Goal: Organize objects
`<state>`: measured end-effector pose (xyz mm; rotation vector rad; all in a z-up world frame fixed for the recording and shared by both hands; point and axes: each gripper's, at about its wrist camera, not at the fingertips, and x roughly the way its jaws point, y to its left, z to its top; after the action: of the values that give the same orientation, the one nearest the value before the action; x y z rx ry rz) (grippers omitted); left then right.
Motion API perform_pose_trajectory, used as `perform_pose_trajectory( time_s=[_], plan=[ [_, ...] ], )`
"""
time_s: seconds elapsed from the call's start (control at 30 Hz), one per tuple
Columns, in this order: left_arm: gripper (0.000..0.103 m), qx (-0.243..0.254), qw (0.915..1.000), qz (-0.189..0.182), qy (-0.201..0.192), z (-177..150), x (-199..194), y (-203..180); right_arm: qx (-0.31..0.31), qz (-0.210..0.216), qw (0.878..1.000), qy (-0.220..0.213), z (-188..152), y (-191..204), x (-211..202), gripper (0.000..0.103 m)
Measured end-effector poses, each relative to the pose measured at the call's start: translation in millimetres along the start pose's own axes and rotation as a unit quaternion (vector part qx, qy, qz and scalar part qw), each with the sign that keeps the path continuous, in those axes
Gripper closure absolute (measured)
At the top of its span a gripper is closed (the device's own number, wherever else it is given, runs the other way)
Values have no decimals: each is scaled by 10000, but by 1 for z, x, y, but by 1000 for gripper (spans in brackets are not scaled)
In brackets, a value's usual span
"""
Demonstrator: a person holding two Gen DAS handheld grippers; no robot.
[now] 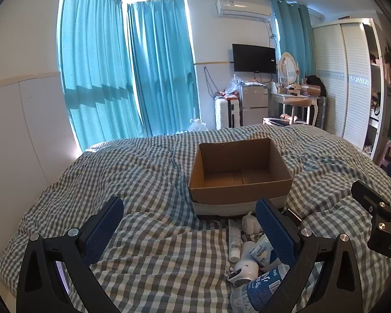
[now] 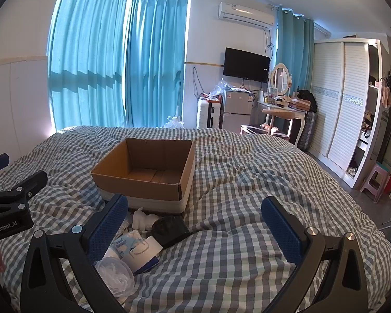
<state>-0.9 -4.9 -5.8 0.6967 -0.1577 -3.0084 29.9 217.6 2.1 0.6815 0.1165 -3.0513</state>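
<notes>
Left gripper (image 1: 189, 228) and right gripper (image 2: 194, 228): both spread wide, gripping nothing, above the grey-and-white checked bed cover (image 1: 148, 247). Between them lies a small heap: white tube (image 1: 234, 241), blue-labelled clear plastic bottle (image 1: 258, 290), white figurine (image 2: 140, 220), possibly a black pouch (image 2: 170, 228). Beyond, touching the heap, stands the empty brown cardboard box (image 1: 238, 189).

Your left gripper (image 1: 189, 220) fills the lower frame, jaws spread wide over the checked quilt (image 1: 143, 172). At centre sits an empty cardboard box (image 1: 238, 176). Lower right, just below it: a white tube (image 1: 234, 240), a crumpled water bottle (image 1: 258, 289) and small white items.
</notes>
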Motion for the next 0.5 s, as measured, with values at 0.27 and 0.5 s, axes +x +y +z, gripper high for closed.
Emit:
perform_pose_trajectory(
  time_s=[0.27, 0.5],
  plan=[
    [0, -12, 10000, 17, -14, 2, 1, 0, 50, 18, 10000, 55, -2, 0, 2, 0],
    [0, -33, 10000, -55, -35, 3, -1, 1, -29, 77, 10000, 41, -2, 1, 2, 0]
  ],
)
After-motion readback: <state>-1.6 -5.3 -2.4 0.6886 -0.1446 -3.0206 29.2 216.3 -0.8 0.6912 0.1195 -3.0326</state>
